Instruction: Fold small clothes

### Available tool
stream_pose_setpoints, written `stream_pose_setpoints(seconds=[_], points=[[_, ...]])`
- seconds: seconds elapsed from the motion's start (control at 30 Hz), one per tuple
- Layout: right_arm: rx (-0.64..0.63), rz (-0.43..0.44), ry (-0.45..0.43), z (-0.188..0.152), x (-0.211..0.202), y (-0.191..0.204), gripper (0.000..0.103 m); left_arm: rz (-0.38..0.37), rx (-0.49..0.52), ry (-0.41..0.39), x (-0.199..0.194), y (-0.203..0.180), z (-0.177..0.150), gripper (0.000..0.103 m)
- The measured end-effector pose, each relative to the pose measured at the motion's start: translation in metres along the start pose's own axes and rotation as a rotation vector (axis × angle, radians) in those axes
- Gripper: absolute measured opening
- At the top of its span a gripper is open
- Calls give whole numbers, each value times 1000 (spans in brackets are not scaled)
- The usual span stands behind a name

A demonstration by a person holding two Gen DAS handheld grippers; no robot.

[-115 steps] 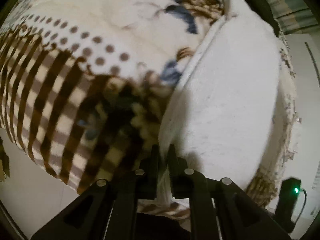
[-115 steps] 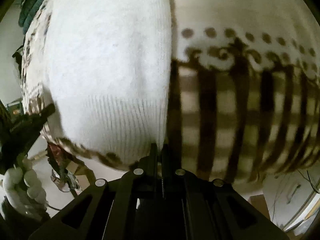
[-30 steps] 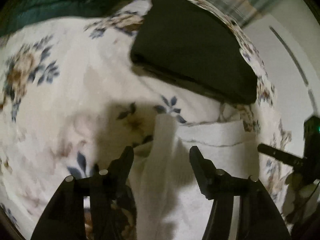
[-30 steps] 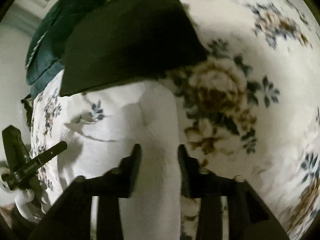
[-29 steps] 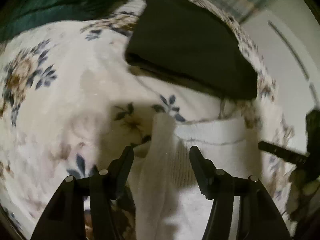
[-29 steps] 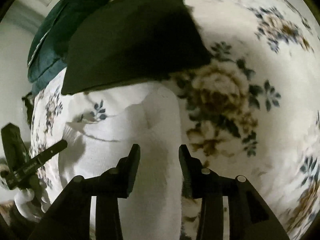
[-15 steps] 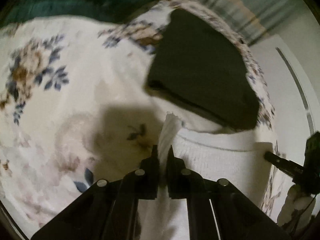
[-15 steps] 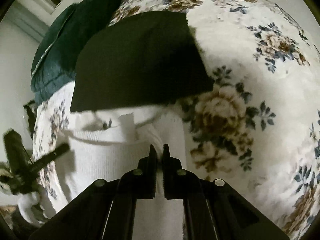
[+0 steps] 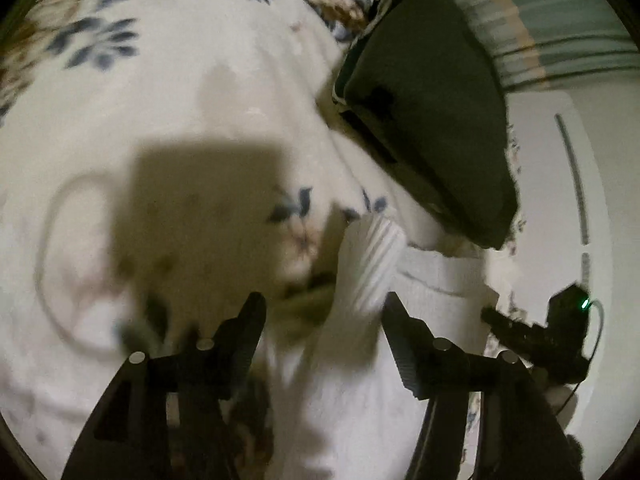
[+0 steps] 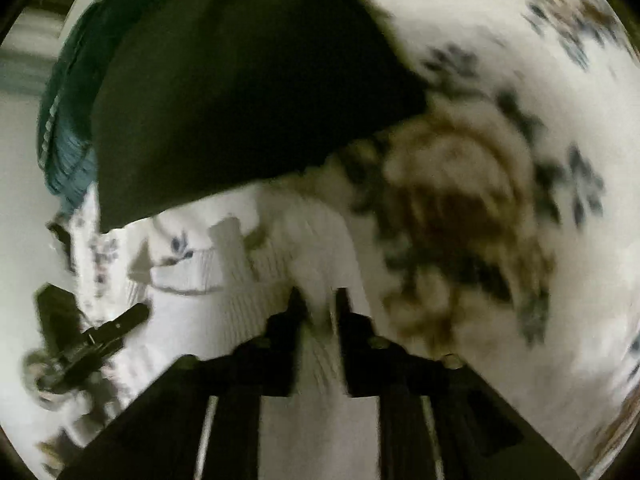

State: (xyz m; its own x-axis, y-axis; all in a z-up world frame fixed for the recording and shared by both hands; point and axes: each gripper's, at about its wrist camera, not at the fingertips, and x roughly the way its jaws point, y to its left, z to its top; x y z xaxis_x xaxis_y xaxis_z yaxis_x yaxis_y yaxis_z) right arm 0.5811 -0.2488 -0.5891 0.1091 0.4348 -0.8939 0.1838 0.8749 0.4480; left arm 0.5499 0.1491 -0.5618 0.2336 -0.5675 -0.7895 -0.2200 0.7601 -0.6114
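A white knit garment [image 9: 360,368] lies on the floral blanket [image 9: 200,100], just below a folded dark garment [image 9: 432,112]. My left gripper [image 9: 324,320] is open, its jaws wide apart on either side of a raised ribbed fold [image 9: 372,256] of the white garment. In the right wrist view the white garment [image 10: 280,292] runs under my right gripper [image 10: 318,304], whose jaws stand a little apart with white cloth between them; the view is blurred. The folded dark garment [image 10: 240,92] lies just beyond.
A dark green knit item [image 10: 68,128] lies behind the dark garment at the blanket's far left edge. The other gripper [image 9: 536,336] shows at the right of the left wrist view. The bed edge and a pale floor [image 9: 560,184] lie to the right.
Both grippers were shut on the white garment's far edge half a second ago. The left has opened wide and let go; the right has parted slightly. Both views have moved toward the dark garment.
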Motion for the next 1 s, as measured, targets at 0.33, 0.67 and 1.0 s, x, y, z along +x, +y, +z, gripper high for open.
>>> stream_pose_setpoints(seconds=[0.33,0.67,1.0], points=[[171,215,132,-134,-17,-66,59,-55,-12,-14,-8,2,-87,51],[188,160,6,-137,-10,-65,4,-14,-114,-87,-27,30,-97,8],[6,119,10,-68,-13,-22,54,65,86,-24,26,-27,-20,52]])
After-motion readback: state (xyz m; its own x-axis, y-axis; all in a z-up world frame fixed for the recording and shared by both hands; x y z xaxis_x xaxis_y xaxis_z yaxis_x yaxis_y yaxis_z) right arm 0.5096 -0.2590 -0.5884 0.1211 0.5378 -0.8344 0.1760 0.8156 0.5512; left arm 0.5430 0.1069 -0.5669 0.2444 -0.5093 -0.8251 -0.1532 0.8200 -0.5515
